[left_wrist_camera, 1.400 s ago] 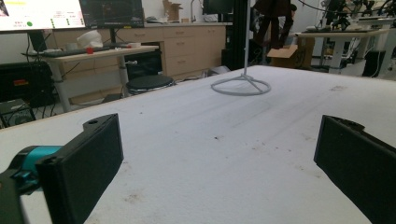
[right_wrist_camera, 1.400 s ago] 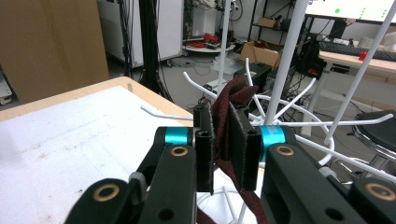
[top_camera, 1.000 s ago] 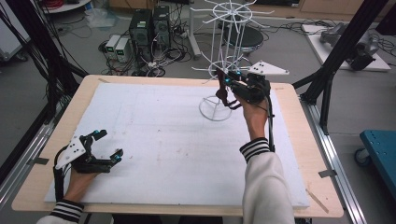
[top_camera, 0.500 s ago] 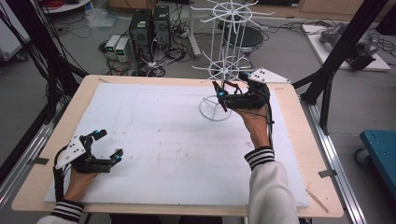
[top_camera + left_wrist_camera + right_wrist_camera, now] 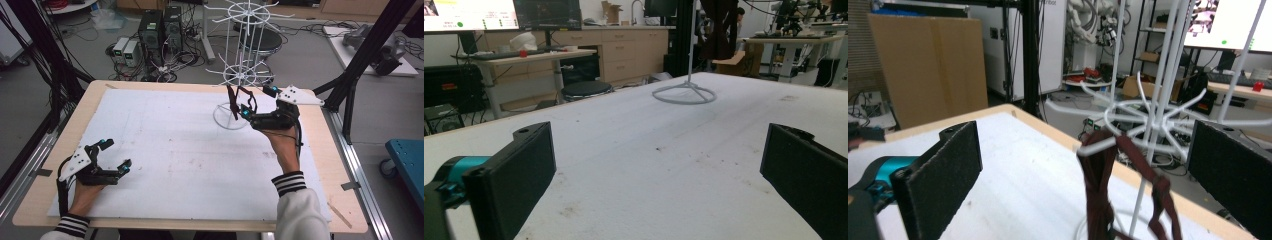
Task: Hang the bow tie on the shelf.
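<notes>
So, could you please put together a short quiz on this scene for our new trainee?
1. True or false: the dark strap hangs from an arm of the white wire rack.
2. Are the right tongs open or shut? A) open B) shut
3. On what does the left tongs' hand rest?

Key: 1. True. 2. A: the jaws have just been opening and stand apart, with the strap hanging between them, unpressed. 3. The white table mat.
</notes>
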Action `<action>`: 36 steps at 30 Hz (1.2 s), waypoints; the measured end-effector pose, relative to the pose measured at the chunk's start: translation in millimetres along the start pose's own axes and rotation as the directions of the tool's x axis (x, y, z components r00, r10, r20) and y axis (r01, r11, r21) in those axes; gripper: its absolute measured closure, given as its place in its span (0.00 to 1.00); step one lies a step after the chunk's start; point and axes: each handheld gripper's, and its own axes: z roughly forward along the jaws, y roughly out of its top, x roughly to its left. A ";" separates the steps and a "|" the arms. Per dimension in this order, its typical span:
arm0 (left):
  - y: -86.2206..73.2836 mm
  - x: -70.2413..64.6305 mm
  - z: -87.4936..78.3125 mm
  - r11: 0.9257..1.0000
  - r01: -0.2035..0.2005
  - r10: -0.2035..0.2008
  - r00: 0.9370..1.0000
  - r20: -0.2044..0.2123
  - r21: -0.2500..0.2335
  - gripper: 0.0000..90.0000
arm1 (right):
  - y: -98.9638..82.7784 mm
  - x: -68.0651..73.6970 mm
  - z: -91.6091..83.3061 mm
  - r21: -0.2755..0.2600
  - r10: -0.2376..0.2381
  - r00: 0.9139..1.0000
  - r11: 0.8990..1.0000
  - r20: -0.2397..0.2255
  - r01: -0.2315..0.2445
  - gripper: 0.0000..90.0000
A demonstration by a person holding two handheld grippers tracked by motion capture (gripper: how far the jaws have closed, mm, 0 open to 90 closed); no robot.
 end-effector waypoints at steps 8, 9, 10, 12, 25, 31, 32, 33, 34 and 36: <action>-0.1 -0.7 -0.5 1.000 -0.008 0.007 1.000 -0.002 -0.005 0.02 | -26.7 12.5 -35.2 -0.031 -0.017 1.000 0.999 0.024 0.017 0.01; -0.2 -0.1 -0.8 1.000 -0.003 0.003 1.000 -0.004 -0.008 0.02 | -31.0 15.4 -40.6 -0.033 -0.028 0.999 0.999 0.028 0.029 0.01; -0.2 -0.1 -0.8 1.000 -0.003 0.003 1.000 -0.004 -0.008 0.02 | -33.7 17.0 -43.7 -0.036 -0.038 0.999 0.999 0.032 0.039 0.01; -0.3 0.3 -0.9 1.000 0.005 -0.005 1.000 -0.006 -0.011 0.02 | -40.8 21.2 -51.8 -0.025 -0.046 0.998 0.999 0.037 0.047 0.01; -0.5 -0.6 -1.3 1.000 -0.001 0.000 1.000 -0.010 -0.016 0.02 | -99.0 31.6 -78.7 -0.038 -0.018 0.995 0.999 0.094 0.022 0.01; -0.5 -1.1 -1.7 1.000 -0.008 0.007 1.000 -0.012 -0.019 0.02 | -134.2 36.7 -83.4 -0.042 -0.011 0.990 0.999 0.144 0.018 0.01; -0.5 -1.3 -2.0 1.000 -0.010 0.010 1.000 -0.013 -0.018 0.02 | -144.1 38.4 -84.7 -0.058 0.000 0.989 0.998 0.150 0.009 0.01; -0.5 -1.3 -2.0 1.000 -0.010 0.010 1.000 -0.013 -0.018 0.02 | -144.1 38.4 -84.7 -0.058 0.000 0.989 0.998 0.150 0.009 0.01; -0.6 -1.3 -2.1 1.000 -0.014 0.013 1.000 -0.012 -0.019 0.02 | -151.4 39.1 -85.0 -0.067 0.004 0.988 0.998 0.154 0.006 0.01; -0.7 -1.6 -2.4 1.000 -0.016 0.016 1.000 -0.013 -0.022 0.02 | -156.5 39.3 -84.4 -0.074 -0.001 0.987 0.997 0.162 0.013 0.01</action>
